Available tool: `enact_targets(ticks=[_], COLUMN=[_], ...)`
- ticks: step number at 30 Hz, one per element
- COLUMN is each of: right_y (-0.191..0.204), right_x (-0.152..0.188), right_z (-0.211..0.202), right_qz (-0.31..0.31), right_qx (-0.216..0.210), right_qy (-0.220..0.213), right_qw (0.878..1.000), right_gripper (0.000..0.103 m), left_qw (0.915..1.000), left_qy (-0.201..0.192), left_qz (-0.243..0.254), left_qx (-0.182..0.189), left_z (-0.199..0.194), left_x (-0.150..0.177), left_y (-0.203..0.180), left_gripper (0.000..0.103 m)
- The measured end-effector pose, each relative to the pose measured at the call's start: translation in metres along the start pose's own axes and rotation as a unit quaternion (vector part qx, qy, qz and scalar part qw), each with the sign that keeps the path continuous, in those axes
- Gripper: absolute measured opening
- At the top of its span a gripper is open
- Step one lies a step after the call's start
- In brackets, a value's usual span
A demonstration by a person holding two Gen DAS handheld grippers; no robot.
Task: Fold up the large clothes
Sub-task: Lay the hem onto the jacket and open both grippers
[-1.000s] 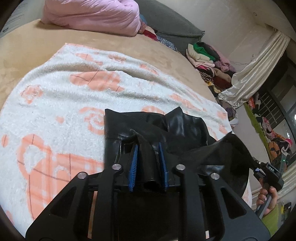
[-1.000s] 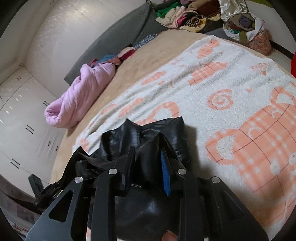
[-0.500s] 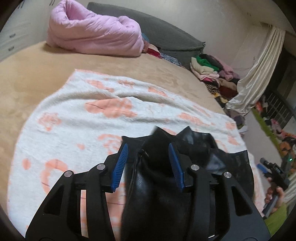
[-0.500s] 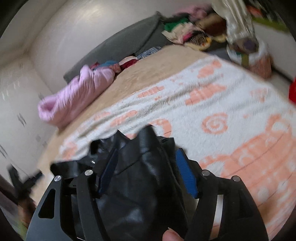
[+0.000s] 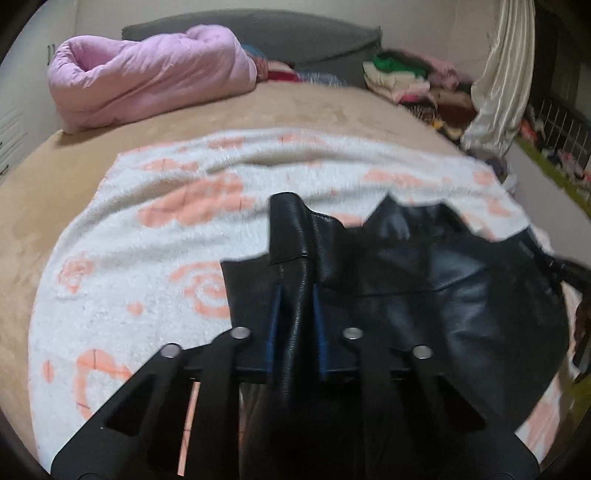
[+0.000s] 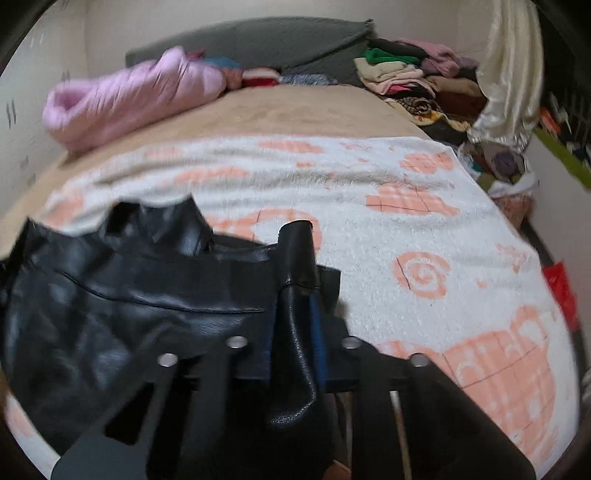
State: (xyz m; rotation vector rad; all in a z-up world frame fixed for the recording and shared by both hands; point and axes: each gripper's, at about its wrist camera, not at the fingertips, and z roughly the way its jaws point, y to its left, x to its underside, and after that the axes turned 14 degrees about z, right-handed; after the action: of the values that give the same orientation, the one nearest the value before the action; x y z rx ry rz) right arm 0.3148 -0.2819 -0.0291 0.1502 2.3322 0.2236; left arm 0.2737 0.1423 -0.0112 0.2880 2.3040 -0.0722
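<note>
Black leather-look jacket point(image 5: 424, 295) lay on the white-and-peach blanket point(image 5: 147, 258) spread over the tan bed point(image 5: 295, 107), near the front edge, collar points toward the headboard. The blanket looked to serve as a clean, flat folding surface; the rest of the bed was kept for other things.

Left gripper point(image 5: 295, 306): jaws had just been closing and stood clamped on a bunched ridge of the jacket, blue pads pressed to either side of it. A flap of the cloth stuck up past the tips. In the left wrist view the bulk of the jacket spread to the right, so this grip sat at the garment's left edge.

Right gripper point(image 6: 293, 314): same story. Its jaws had just been closing and pinched a fold of the jacket point(image 6: 129, 295), with the bulk spreading to the left. So it held the opposite edge.

Reading: two matched pinches, one per side, let the person carry both edges together and keep the fold square rather than dragging one corner. Pinching a gathered ridge, not a single layer, likely gave slippery material more bite.

Clutter kept clear of the work: pink quilt point(image 5: 147, 77) rolled by the grey headboard point(image 5: 258, 29), clothes pile point(image 6: 413, 81) at the far right corner, pale curtain point(image 5: 506, 74) beyond it.

Both views somewhat smeared.
</note>
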Motion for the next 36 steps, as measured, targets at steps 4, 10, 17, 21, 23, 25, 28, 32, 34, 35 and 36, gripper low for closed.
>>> enact_targets(ticks=[4,10,17,21,23,25,28,32,34,35,36], right_y=[-0.012,-0.006,-0.008,-0.013,-0.016,-0.017,-0.015,-0.024,-0.029,-0.033,-0.038], right_x=[-0.027,-0.047,-0.030,-0.020,-0.018,-0.015,-0.016,-0.022,-0.022,-0.022,-0.019], right_z=[-0.027,-0.011,0.042,0.058,0.065,0.071,0.071,0.055,0.042,0.035,0.026], right_qz=[0.053,0.053,0.068,0.074,0.079,0.081,0.078,0.099,0.109,0.113,0.119], right_qx=[-0.060,-0.043,-0.002,0.007,0.010,0.013,0.018,-0.019,-0.009,-0.011,-0.020], right_qy=[-0.033,-0.030,0.014,0.027,0.032,0.040,0.048,0.047,0.038,0.031,0.028], right_qw=[0.996,0.997,0.998,0.997,0.996,0.996,0.996,0.994,0.993,0.993,0.992], right_gripper=[0.012,0.012,0.014,0.019,0.020,0.022,0.024,0.047,0.075,0.076,0.076], left_qw=[0.9982,0.9988,0.9994,0.9985,0.9976,0.9969,0.9963,0.9936,0.9939,0.9941,0.9939], left_qy=[-0.053,-0.045,0.021,0.032,0.037,0.040,0.041,0.036,0.030,0.027,0.022], left_qz=[-0.022,-0.021,-0.026,-0.040,-0.053,-0.062,-0.069,-0.104,-0.103,-0.103,-0.106], left_qx=[0.019,0.006,0.009,0.018,0.025,0.029,0.029,0.026,0.024,0.022,0.018], left_z=[-0.028,-0.006,0.042,0.050,0.055,0.059,0.057,0.044,0.033,0.027,0.021], left_x=[-0.017,-0.028,-0.008,0.000,0.006,0.009,0.010,0.007,0.003,0.001,-0.001], left_y=[0.010,0.020,0.030,0.036,0.038,0.042,0.043,0.058,0.061,0.062,0.064], left_gripper=[0.006,0.006,0.009,0.012,0.017,0.020,0.027,0.050,0.053,0.058,0.062])
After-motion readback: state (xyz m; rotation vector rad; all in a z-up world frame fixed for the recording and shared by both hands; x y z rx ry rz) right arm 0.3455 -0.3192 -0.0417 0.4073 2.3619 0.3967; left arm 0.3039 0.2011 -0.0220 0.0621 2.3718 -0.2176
